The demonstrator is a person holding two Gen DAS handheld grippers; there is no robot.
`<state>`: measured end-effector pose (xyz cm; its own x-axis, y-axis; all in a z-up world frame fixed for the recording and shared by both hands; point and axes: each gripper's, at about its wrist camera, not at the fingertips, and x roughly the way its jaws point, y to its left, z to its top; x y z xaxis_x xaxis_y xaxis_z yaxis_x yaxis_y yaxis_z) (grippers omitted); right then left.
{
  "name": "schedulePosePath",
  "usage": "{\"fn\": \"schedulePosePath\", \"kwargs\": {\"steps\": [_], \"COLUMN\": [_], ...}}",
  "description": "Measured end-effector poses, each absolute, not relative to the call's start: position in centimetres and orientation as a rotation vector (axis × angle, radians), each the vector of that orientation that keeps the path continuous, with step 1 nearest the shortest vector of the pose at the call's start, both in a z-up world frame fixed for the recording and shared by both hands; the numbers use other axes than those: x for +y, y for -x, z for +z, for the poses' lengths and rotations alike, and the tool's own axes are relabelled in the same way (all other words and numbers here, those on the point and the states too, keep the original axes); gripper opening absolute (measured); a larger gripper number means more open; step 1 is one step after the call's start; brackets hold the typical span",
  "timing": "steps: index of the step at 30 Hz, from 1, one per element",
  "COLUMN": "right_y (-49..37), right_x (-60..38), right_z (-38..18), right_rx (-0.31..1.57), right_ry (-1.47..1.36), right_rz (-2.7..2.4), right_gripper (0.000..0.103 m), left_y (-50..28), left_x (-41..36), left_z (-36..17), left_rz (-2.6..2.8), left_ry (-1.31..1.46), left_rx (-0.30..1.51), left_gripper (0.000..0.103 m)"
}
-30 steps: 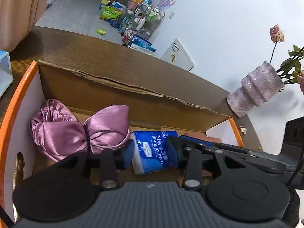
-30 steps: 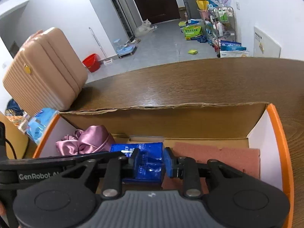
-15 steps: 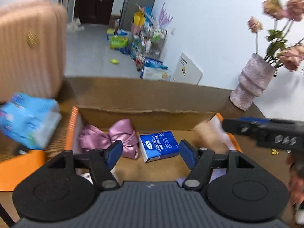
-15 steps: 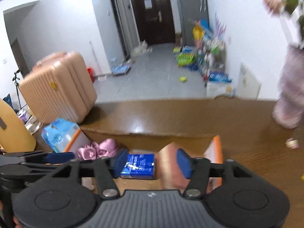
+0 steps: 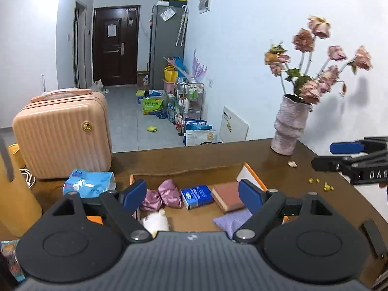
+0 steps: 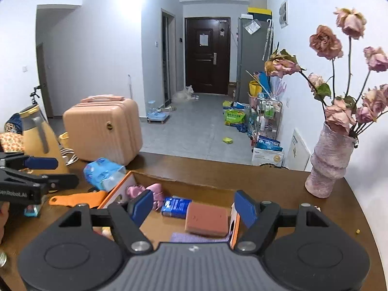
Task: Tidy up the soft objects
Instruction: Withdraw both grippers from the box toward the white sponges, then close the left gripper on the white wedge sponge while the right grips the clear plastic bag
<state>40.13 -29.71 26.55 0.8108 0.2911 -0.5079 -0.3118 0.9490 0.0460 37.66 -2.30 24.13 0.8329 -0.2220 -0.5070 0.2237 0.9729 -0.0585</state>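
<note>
Left wrist view: left gripper [image 5: 192, 194] raised above the box [image 5: 252, 172], pointing forward and downward. Fingers [image 5: 134, 192] spread wide and opening further, nothing between them. Right gripper [image 5: 339, 155] visible at the right edge, beside the box.

Right wrist view: right gripper [image 6: 194, 205] likewise raised above the box [image 6: 114, 191], angled downward. Fingers [image 6: 245, 205] apart and opening further, empty. Left gripper [image 6: 41, 169] visible at the left edge.

Contents of the box, left wrist view: pink satin bundle [image 5: 162, 195] at the rear left; blue tissue pack [image 5: 197, 196] just beside it, lying flat; reddish-brown pad [image 5: 228, 195] to the right of the pack; white plush item [image 5: 155, 222] at the front left; lavender cloth [image 5: 231, 220] at the front right. Box of brown cardboard with orange edges, open at the top.

Surroundings: dark wooden tabletop [image 5: 169, 157] carrying the box. Light-blue tissue package [image 5: 89, 183] outside the box, to its left. Pink suitcase [image 5: 63, 131] behind that package. Textured vase [image 5: 289, 126] with dried pink roses at the rear right of the tabletop, well apart from the box. Small yellow crumbs [image 5: 320, 184] on the tabletop at the right. Grey tiled floor, dark door [image 6: 206, 53] and cluttered shelving beyond.
</note>
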Motion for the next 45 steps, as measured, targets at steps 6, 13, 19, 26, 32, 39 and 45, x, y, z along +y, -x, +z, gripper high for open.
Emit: {"fn": "schedulePosePath", "kwargs": {"steps": [6,13,19,26,32,39,45], "right_y": [-34.5,-27.2,-21.4,-17.5,-18.0,-19.8,-23.5], "right_x": [-31.4,-32.8,-33.6,-32.2,-31.9,-31.6,-29.4], "right_z": [24.4,19.2,15.0,7.1,3.7,3.7,5.4], "right_rx": [0.485,0.352,0.318,0.322,0.374,0.398,0.382], "right_ry": [0.041,0.074,0.043,0.104,0.046,0.004,-0.018], "right_rz": [0.406,0.486,0.52,0.494,0.432,0.457,0.526], "right_gripper": [0.078,0.086,0.087,0.089,0.089,0.089,0.089], "left_y": [-30.0,-22.5,-17.3,-14.7,-16.9,-18.8,-23.8], "left_x": [-1.9,-1.2,0.0,1.4,2.1,2.5,2.3], "left_z": [21.9,16.9,12.7,4.9,3.5,3.7,4.1], "left_rz": [-0.295,-0.336,-0.265,-0.232,-0.217,-0.197,-0.134], "left_ry": [-0.037,-0.016,0.004,0.1,0.135,0.143,0.029], "left_rx": [0.461,0.339,0.221,0.314,0.408,0.412,0.432], "left_gripper": [0.091,0.096,0.102,0.103,0.103,0.103,0.099]}}
